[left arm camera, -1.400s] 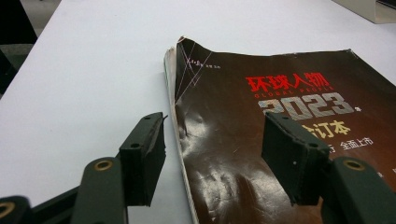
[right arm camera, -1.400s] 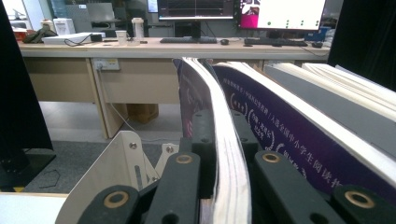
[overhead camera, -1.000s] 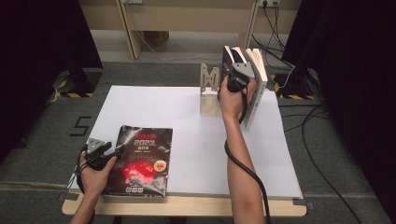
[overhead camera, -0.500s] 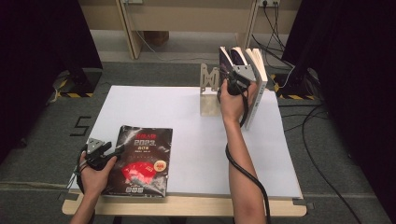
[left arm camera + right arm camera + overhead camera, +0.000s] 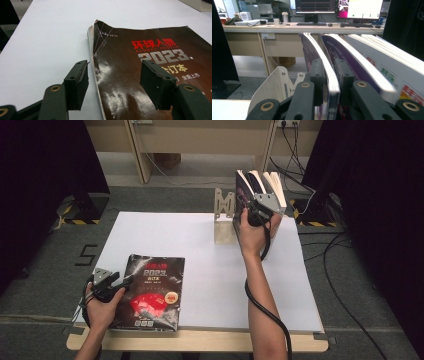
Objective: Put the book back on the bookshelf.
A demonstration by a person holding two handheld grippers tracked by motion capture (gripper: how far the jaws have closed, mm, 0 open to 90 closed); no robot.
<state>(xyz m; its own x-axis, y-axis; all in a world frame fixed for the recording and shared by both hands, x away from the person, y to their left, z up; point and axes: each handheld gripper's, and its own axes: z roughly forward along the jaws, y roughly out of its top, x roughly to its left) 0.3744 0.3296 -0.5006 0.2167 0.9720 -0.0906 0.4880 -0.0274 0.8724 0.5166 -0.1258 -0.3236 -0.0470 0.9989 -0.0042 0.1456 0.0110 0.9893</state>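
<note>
A dark magazine (image 5: 152, 292) with red print lies flat at the table's near left. My left gripper (image 5: 120, 281) rests at its left edge, open. In the left gripper view (image 5: 113, 72) one jaw hangs over bare table and the other over the magazine's cover (image 5: 150, 62). At the far right several books (image 5: 260, 182) stand leaning beside a metal bookend (image 5: 223, 217). My right gripper (image 5: 252, 207) reaches into them. In the right gripper view (image 5: 329, 67) its jaws have just been opening and stand loosely on either side of the leftmost purple book (image 5: 332, 85).
The white table (image 5: 200, 245) is bare between magazine and books. The bookend (image 5: 274, 85) stands just left of the books. Cables trail on the floor at the right. Beyond the table stand a wooden desk (image 5: 287, 27) with monitors and dark curtains.
The right hand and its gripper have shifted slightly at the books. The left hand and the magazine have stayed where they were.
</note>
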